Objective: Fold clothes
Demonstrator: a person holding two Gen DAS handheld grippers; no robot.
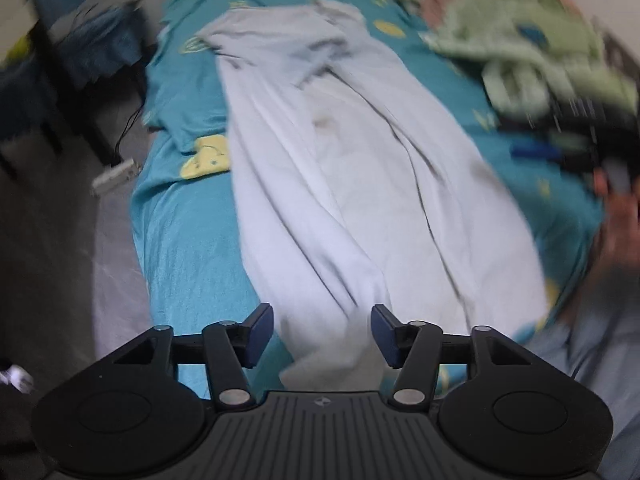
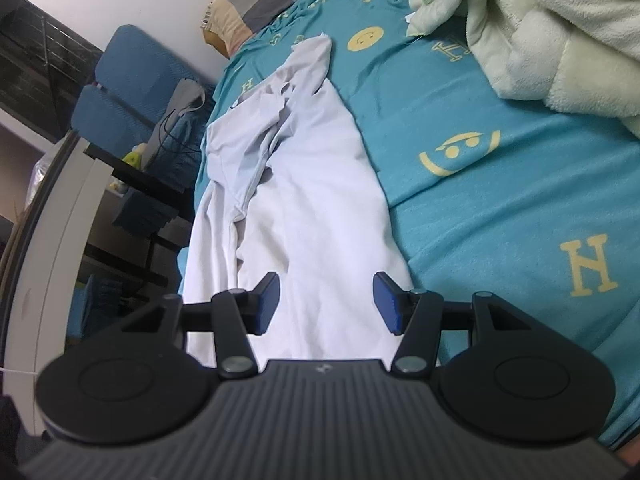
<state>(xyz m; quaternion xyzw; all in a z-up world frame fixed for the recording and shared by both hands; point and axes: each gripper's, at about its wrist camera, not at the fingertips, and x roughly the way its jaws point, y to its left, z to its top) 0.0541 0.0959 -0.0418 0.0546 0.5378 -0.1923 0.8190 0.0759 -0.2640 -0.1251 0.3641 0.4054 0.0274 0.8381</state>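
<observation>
A white garment (image 1: 340, 168) lies stretched lengthwise and wrinkled on a teal bed sheet (image 1: 188, 240) with yellow smiley prints. My left gripper (image 1: 322, 334) is open and empty, hovering over the garment's near end. In the right wrist view the same white garment (image 2: 308, 200) runs away from me, with a sleeve folded over its upper left part. My right gripper (image 2: 326, 304) is open and empty just above the garment's near end. The right gripper and the hand holding it (image 1: 616, 184) show blurred at the right edge of the left wrist view.
A pale green and cream blanket pile (image 2: 552, 28) sits at the far right of the bed, also in the left wrist view (image 1: 516, 36). A checked pillow (image 2: 256, 4) lies at the bed's head. A blue chair (image 2: 132, 92) and a dark desk (image 2: 140, 184) stand left of the bed.
</observation>
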